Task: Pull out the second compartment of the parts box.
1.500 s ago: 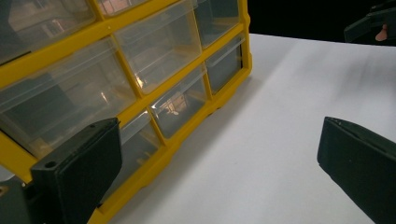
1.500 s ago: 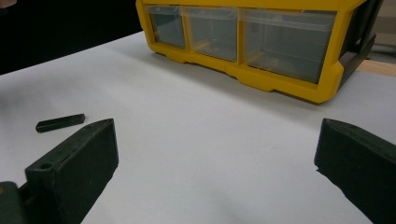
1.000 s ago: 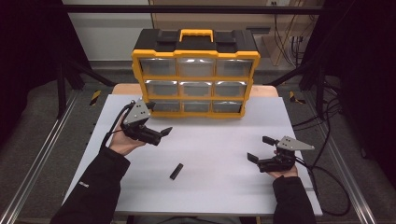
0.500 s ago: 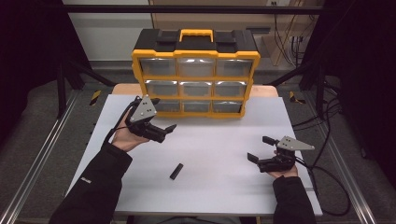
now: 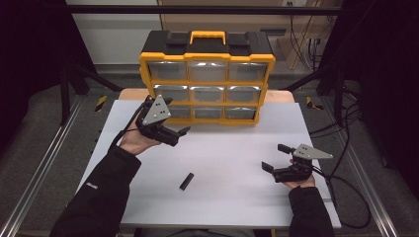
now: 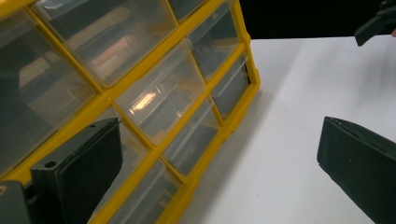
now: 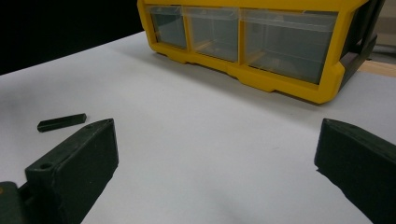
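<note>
Left gripper at the organiser's lower-left drawers, jaws apart

Left gripper (image 5: pixel 179 134) is raised off the table (image 5: pixel 232 163), jaws spread wide and holding nothing. In the left gripper view it points at the drawer organiser (image 6: pixel 140 93), seen tilted because the hand is rolled; one jaw overlaps the yellow frame near the lower drawers, but no contact can be made out. From the high view it sits just in front of the bottom-left drawer (image 5: pixel 175 111), close but apart.

Right gripper (image 5: pixel 274 159) rests low at the table's right side, jaws likewise released and empty, well apart from the organiser (image 5: pixel 206 79).

Small black bar (image 5: pixel 186 181) lies flat on the table between the two hands, nearer the front edge, long axis slanting toward the organiser. It also appears at far left in the right gripper view (image 7: pixel 61 122).

Judgement: work in hand is a drawer on the organiser's left column. The drawer front lies straight ahead of the left gripper, so the left hand is the nearer one; the approach turns on levelling the jaws with the drawer's lip
</note>
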### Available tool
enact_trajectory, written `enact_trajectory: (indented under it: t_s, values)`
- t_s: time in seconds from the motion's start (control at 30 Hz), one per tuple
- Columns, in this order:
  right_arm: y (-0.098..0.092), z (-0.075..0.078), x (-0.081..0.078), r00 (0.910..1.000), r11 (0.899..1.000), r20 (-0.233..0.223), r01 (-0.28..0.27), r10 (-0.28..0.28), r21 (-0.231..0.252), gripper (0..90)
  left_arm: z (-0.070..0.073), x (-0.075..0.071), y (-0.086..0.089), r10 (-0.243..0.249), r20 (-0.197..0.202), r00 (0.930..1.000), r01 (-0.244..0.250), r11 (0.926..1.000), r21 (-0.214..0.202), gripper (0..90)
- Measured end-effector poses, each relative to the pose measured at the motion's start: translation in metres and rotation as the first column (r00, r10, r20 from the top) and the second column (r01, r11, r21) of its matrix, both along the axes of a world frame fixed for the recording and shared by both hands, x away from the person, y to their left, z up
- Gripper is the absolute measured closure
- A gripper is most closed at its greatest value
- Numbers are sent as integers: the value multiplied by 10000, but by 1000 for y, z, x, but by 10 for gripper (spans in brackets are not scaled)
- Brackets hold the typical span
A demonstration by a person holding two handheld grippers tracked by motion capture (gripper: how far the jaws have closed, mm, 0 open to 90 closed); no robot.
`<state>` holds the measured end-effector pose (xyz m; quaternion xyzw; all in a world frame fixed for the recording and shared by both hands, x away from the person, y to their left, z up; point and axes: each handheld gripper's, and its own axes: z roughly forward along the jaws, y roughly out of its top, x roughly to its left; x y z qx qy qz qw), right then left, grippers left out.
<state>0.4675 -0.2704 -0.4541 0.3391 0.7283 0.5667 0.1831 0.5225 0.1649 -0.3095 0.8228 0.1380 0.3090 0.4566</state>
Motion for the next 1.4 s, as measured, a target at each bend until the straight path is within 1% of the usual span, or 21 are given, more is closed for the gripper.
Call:
enact_trajectory:
  t_s: [0.07, 0.17, 0.23, 0.33, 0.37, 0.5, 0.53, 0.57, 0.73, 0.77, 0.83, 0.87, 0.93, 0.97, 1.1, 1.13, 1.2, 1.23, 1.3, 1.4]
  values:
    - [0, 0, 0, 10000, 10000, -9, -8, 8, 2, 1, 3, 1, -2, 46, 111, 9999, -47, 9999, 119, 0]
    - [0, 0, 0, 10000, 10000, -7, -7, 7, -5, 1, 5, 2, -3, 79, 150, 9999, -81, 9998, 157, 0]
    - [0, 0, 0, 10000, 10000, -8, -12, 12, 1, 1, 8, 3, -4, 88, 233, 9997, -95, 9995, 291, 0]
    - [0, 0, 0, 10000, 10000, -1, -19, 19, -6, 1, 10, 3, -6, 85, 277, 9996, -96, 9993, 375, 0]
    - [0, 0, 0, 10000, 10000, -6, -10, 10, 0, 1, 11, 4, -7, 106, 344, 9994, -124, 9985, 531, 0]
    - [0, 0, 0, 10000, 10000, -11, -12, 12, -2, 2, 12, 5, -9, 100, 454, 9989, -126, 9982, 580, 0]
    - [0, 0, 0, 10000, 10000, -8, -17, 17, -8, 1, 13, 5, -10, 101, 525, 9986, -134, 9980, 624, 0]
    - [0, 0, 0, 10000, 10000, -11, -20, 20, -10, 1, 14, 6, -11, 122, 620, 9980, -170, 9968, 780, 0]
    - [1, 0, 0, 10000, 10000, -40, -33, 33, -2, 1, 17, 7, -14, 130, 796, 9967, -197, 9963, 837, 0]
    - [1, 0, 0, 10000, 10000, -28, -36, 36, -3, 1, 19, 8, -15, 123, 901, 9959, -204, 9959, 885, 0]
    - [1, 0, 0, 10000, 10000, -24, -45, 45, 1, 1, 20, 8, -16, 119, 943, 9955, -208, 9953, 943, 0]
    - [1, 0, 0, 10000, 10000, -24, -46, 46, 0, 1, 22, 9, -16, 122, 1033, 9946, -225, 9948, 992, 1]
    - [1, 0, 0, 10000, 10000, -30, -50, 50, -6, 1, 23, 10, -17, 118, 1067, 9942, -229, 9944, 1031, 2]
    - [1, 0, 0, 10000, 10000, -32, -50, 50, -16, 1, 25, 11, -17, 114, 1146, 9933, -239, 9938, 1085, 2]
    - [1, 0, 0, 10000, 10000, -38, -54, 54, 1, 1, 28, 12, -19, 117, 1257, 9920, -258, 9935, 1110, 2]
    - [0, 0, 0, 10000, 10000, -17, -55, 55, -7, 1, 29, 13, -19, 119, 1324, 9911, -278, 9925, 1189, 2]
    - [0, 0, 0, 10000, 10000, -24, -58, 58, 0, 1, 30, 14, -20, 111, 1344, 9909, -272, 9926, 1186, 3]
    - [0, 0, 0, 10000, 10000, -16, -56, 56, -4, 1, 31, 14, -21, 96, 1401, 9901, -277, 9913, 1284, 3]
    - [1, 0, 0, 10000, 10000, -40, -51, 51, -9, 1, 31, 15, -22, 89, 1421, 9898, -273, 9914, 1283, 3]
    - [1, 0, 0, 10000, 10000, -25, -55, 55, 3, 2, 33, 18, -24, 147, 1551, 9878, -374, 9888, 1446, 5]
